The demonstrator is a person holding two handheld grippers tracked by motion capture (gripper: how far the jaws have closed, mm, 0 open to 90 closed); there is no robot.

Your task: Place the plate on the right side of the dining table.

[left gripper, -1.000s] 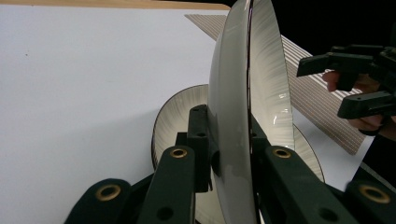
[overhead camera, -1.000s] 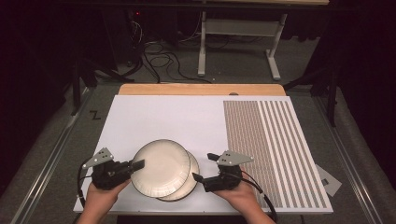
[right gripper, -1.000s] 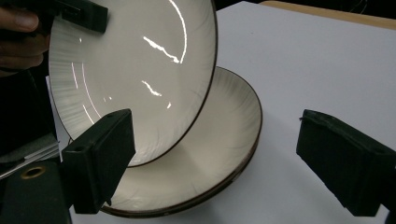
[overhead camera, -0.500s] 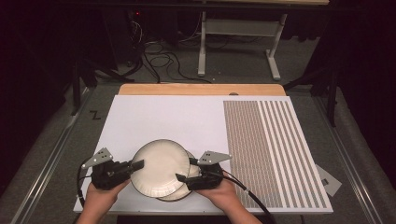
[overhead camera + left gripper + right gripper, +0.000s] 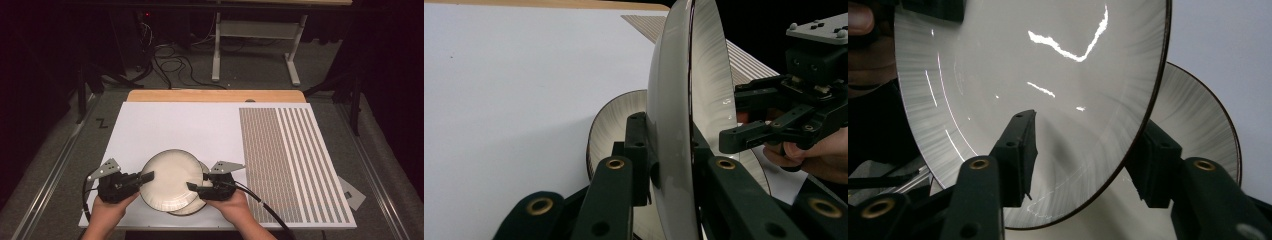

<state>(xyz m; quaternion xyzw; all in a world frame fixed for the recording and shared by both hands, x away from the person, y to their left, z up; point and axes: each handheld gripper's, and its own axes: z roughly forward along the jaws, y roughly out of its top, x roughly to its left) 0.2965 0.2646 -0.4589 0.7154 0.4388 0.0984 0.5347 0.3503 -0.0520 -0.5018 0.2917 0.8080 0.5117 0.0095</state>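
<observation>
— So, where is the top plate (image 5: 170,180)?

— Low in the middle of the frame, lifted off the white worktop (image 5: 190,130). A second plate (image 5: 192,206) lies flat under it, peeking out at the lower right.

— Who has it?

— The left gripper (image 5: 145,177) pinches its left rim; the fingers (image 5: 639,155) sit tight on both sides. The right gripper (image 5: 192,187) has its fingers (image 5: 1015,150) open around the right rim, one on each face, not squeezing yet.
</observation>
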